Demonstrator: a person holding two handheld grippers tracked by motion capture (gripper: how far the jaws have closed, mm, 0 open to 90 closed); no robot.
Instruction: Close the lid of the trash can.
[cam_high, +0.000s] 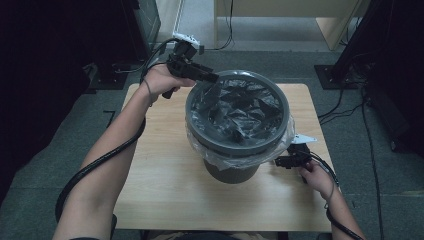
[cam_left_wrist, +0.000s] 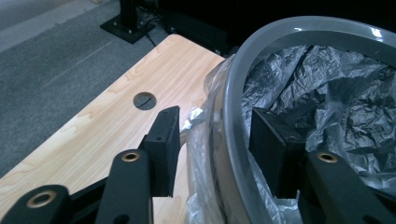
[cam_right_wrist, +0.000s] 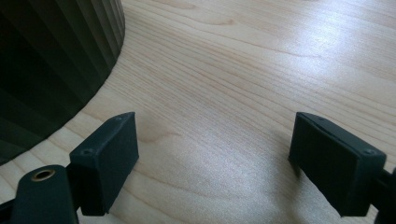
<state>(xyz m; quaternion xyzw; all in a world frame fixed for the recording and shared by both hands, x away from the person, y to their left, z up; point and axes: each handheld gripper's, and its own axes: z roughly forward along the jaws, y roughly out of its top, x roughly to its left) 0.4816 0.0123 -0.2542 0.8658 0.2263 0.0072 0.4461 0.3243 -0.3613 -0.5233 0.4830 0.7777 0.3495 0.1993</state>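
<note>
The left tongs (cam_left_wrist: 215, 140) straddle the far-left rim of a grey bin (cam_high: 237, 172), one jaw outside against the overhanging liner, the other inside the bin. In the left gripper view a gap shows between each pad and the rim, so the jaws stand apart around rim and plastic bag liner (cam_left_wrist: 327, 88) rather than pinching them; whether the inner pad brushes the crumpled plastic is hard to judge from this angle. From the high view, the left tongs (cam_high: 212, 78) point across the rim, carried by the left hand (cam_high: 160, 80), whose forearm stretches diagonally up from the bottom left with the wrist bent inward and a black cable looping beneath it.

The right tongs (cam_right_wrist: 215, 154) gape wide with nothing between them, hovering low over bare wood just beside the bin's ribbed lower wall (cam_right_wrist: 51, 60). In the high view the right tongs (cam_high: 281, 161) sit at the bin's near-right side, under the draped edge of the liner, gripped by the right hand (cam_high: 316, 175), the forearm coming in short from the bottom right.

The bin stands upright near the middle of the wooden surface (cam_high: 165, 190), its liner folded over the rim and bunched loosely inside. Grey carpet (cam_high: 60, 145) and trailing cables surround the surface.
</note>
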